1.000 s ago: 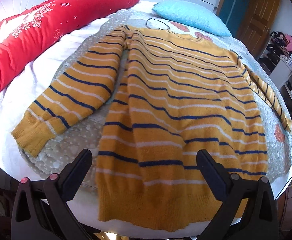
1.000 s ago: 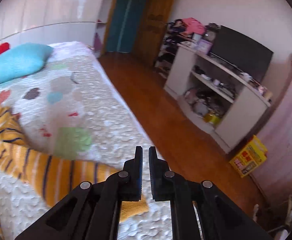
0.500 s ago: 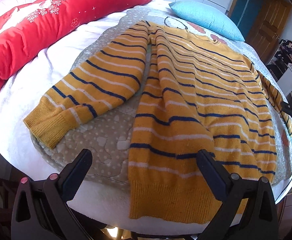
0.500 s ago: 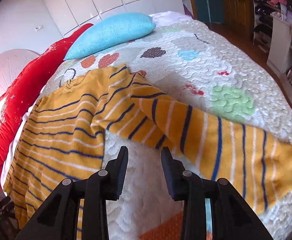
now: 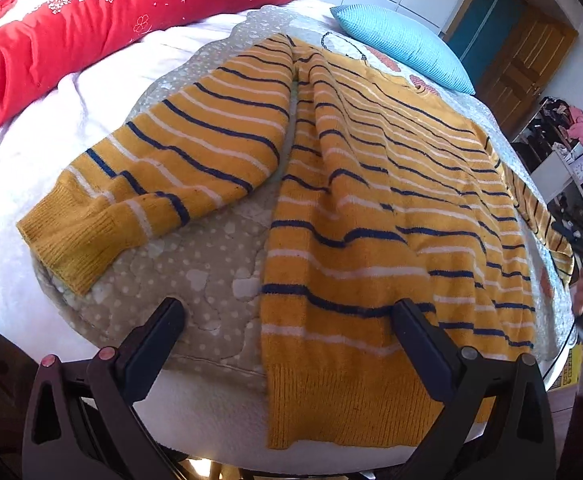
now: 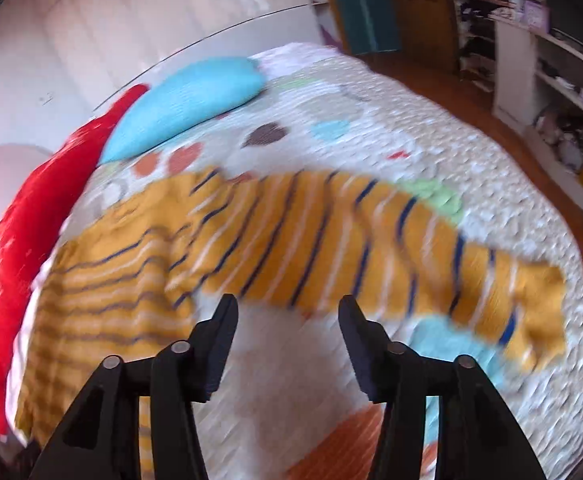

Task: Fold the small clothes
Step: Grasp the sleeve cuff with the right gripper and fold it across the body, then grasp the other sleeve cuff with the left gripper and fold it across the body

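**Sweater spread flat on the bed, both claws released above it**

The sweater (image 5: 371, 200), mustard yellow with navy and white stripes, lies face up across the quilted bedspread (image 5: 195, 280), its ribbed hem at the near edge of the bed. From the left wrist view, one sleeve (image 5: 171, 172) angles out to the side of the body, its cuff resting on the dotted part of the quilt, just beside the white blanket (image 5: 71, 112). The other sleeve (image 6: 371, 240) stretches away from the body over the patterned quilt in the right wrist view; that picture is smeared with motion blur, so finer detail there is hard to tell.

The left claw (image 5: 287, 320) hovers over the hem end of the sweater with its fingers spread wide, gripping nothing; one finger sits over the quilt, the other over the sweater's body. The right claw (image 6: 287, 316) is also spread apart and empty, hanging above the bare quilt just short of the outstretched sleeve.

A long red pillow (image 5: 91, 20) lies along the far side of the bed, and a light blue pillow (image 5: 403, 44) rests near the sweater's neckline. A wooden door (image 5: 523, 60) stands beyond the bed, and white shelving (image 6: 551, 80) lines the wall.
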`<move>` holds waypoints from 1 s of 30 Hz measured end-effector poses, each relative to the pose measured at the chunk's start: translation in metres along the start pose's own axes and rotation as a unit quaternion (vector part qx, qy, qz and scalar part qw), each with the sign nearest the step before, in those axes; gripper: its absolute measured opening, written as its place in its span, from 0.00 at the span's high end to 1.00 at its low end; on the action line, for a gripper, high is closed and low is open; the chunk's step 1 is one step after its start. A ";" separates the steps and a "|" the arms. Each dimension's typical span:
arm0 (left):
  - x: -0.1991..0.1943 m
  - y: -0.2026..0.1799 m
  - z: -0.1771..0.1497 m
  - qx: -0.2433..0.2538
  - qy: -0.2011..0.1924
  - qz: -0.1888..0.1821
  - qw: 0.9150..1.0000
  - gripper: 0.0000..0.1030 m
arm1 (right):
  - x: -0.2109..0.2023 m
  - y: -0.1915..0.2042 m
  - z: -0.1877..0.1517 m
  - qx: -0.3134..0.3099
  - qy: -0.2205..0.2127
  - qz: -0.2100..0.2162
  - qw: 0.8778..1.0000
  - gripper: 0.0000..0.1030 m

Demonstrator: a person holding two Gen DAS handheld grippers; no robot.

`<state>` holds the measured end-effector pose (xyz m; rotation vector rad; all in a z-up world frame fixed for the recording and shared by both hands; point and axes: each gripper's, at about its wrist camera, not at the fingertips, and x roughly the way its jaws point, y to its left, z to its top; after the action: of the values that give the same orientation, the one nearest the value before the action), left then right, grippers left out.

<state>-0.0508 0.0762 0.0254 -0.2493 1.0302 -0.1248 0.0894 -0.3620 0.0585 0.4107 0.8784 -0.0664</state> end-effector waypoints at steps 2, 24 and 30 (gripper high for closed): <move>0.002 0.001 0.003 -0.004 0.002 -0.032 0.999 0.00 | -0.009 0.026 -0.047 -0.031 0.037 0.059 0.997 0.41; -0.043 0.007 -0.010 -0.027 -0.021 -0.032 0.999 0.96 | -0.063 0.056 -0.172 -0.007 0.035 0.158 0.987 0.92; -0.053 0.036 -0.021 -0.037 -0.019 -0.015 0.999 0.94 | -0.070 0.023 -0.199 -0.002 0.057 0.090 0.994 0.96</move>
<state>-0.0969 0.1193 0.0500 -0.3332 0.9947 -0.1095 -0.0965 -0.2732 0.0062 0.4925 0.9504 0.1248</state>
